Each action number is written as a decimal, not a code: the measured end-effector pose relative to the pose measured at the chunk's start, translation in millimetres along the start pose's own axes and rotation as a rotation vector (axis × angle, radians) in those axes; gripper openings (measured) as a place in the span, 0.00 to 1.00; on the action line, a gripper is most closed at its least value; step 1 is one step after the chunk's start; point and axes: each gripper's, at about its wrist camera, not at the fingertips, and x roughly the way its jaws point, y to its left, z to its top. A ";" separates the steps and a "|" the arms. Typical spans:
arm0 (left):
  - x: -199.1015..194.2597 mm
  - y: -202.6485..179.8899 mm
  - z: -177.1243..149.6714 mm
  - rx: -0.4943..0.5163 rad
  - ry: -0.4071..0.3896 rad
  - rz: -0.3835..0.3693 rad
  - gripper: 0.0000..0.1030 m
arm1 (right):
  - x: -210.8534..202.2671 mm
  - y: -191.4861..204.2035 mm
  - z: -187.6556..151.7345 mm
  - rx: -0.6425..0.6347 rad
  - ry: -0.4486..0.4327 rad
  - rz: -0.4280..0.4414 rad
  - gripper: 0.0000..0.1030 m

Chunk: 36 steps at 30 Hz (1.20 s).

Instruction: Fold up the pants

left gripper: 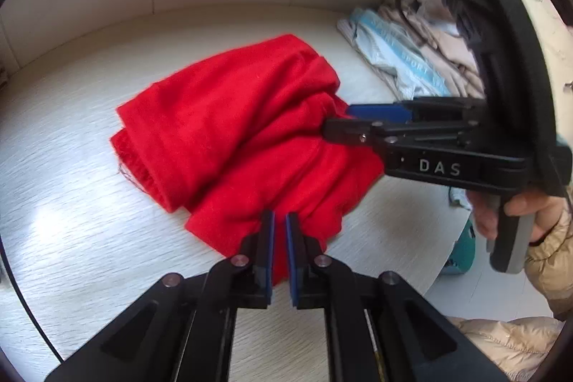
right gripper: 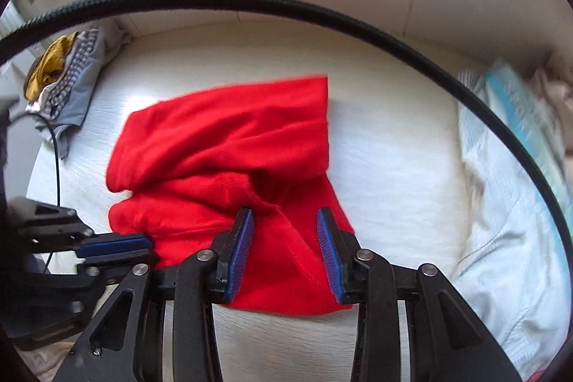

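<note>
The red pants (left gripper: pixel 229 117) lie partly folded and bunched on the pale wood-grain table (left gripper: pixel 71 167). My left gripper (left gripper: pixel 280 221) is shut on their near edge, with red cloth pinched between the blue pads. From the right, my right gripper (left gripper: pixel 333 119) reaches into the cloth, and folds run toward its tips. In the right wrist view the red pants (right gripper: pixel 222 131) fill the middle. There my right gripper (right gripper: pixel 285 213) stands partly spread, with a thick seamed fold gathered between its pads. My left gripper (right gripper: pixel 152 249) comes in from the left at the cloth's edge.
A heap of light blue and beige clothes (left gripper: pixel 404 59) sits at the table's far right, and a yellow and grey striped pile (right gripper: pixel 64 74) at the far left. A black cable (right gripper: pixel 322 6) arcs across the right wrist view. A hand (left gripper: pixel 530 210) holds the right gripper's handle beyond the table's edge.
</note>
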 end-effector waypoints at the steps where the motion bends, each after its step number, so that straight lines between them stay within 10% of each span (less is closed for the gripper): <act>1: -0.7 3.2 -0.6 -0.012 0.006 -0.004 0.05 | -0.9 -0.9 -1.7 0.012 -0.010 0.011 0.36; 10: -13.5 27.2 -10.6 -0.108 0.043 -0.007 0.07 | -2.3 22.5 -18.2 -0.056 0.026 0.049 0.36; 14: -37.8 21.5 -9.0 -0.120 -0.012 0.003 0.36 | -20.2 19.6 -27.0 -0.045 -0.002 0.027 0.36; 19: -42.2 8.0 -18.1 -0.071 0.025 0.010 0.44 | -35.8 9.4 -44.3 0.005 0.038 0.036 0.36; 30: -2.1 -6.0 -15.4 -0.046 0.099 0.027 0.42 | -15.3 8.1 -64.3 0.073 0.076 0.098 0.37; 32: 3.7 -9.0 -12.4 -0.029 0.106 0.078 0.09 | -14.6 10.2 -63.2 0.067 0.069 0.096 0.37; 36: -0.2 -1.8 -14.4 -0.042 0.115 0.067 0.07 | -14.8 11.8 -61.8 0.038 0.069 0.065 0.09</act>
